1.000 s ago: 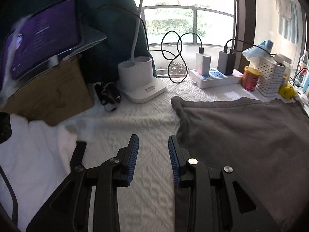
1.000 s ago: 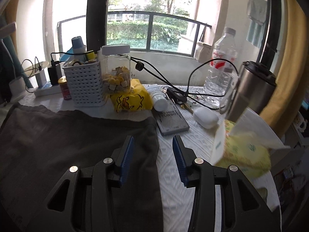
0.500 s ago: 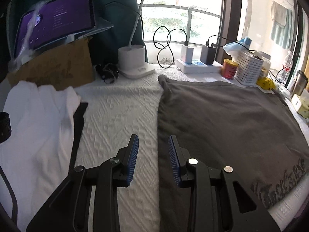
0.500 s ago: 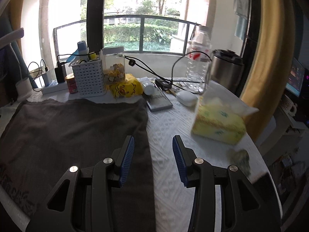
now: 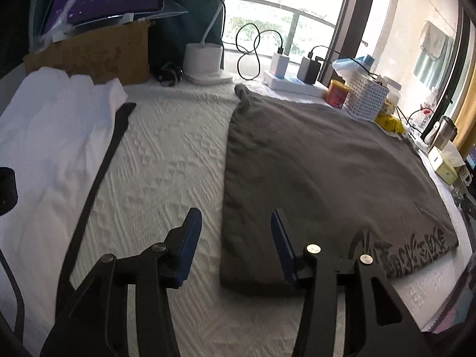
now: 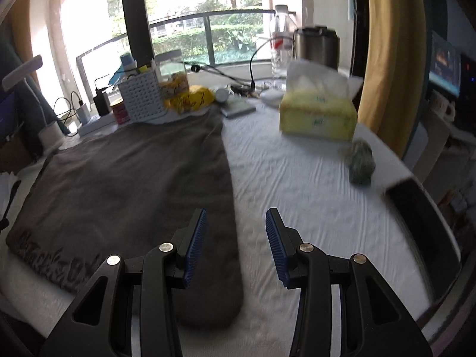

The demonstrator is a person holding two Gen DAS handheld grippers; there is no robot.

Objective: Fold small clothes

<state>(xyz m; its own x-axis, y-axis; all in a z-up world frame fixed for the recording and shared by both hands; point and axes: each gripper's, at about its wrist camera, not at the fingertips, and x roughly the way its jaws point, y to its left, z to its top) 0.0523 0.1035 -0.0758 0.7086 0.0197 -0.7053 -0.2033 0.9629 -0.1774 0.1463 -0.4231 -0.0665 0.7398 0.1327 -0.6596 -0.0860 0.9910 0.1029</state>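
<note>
Far left, a white garment (image 5: 53, 136) lay bunched on the white quilted table cover (image 5: 166, 160), with a black strap (image 5: 98, 172) running along its edge, not my job at that instant. My left gripper (image 5: 235, 247) hung over the cover with its blue pads spread wide, nothing between them, lined up on the near left edge of the grey T-shirt (image 5: 312, 163).

That shirt lay flat in the middle of the table, its printed lettering at the near corner and its far edge almost touching the white basket (image 5: 366, 101) and the red tin (image 5: 337, 93). I judged it light, soft and floppy: it would sag from any pinch point and drag over that textured cover rather than slide.

Over on the right, my right gripper (image 6: 235, 244) was parted as well and empty, straddling the shirt's right edge, where the cloth curled into a rounded fold (image 6: 208, 306). I reckoned the hold belonged on the two near corners, pinching every layer together. The yellow tissue box (image 6: 318, 116) sat well apart, out of the way.
</note>
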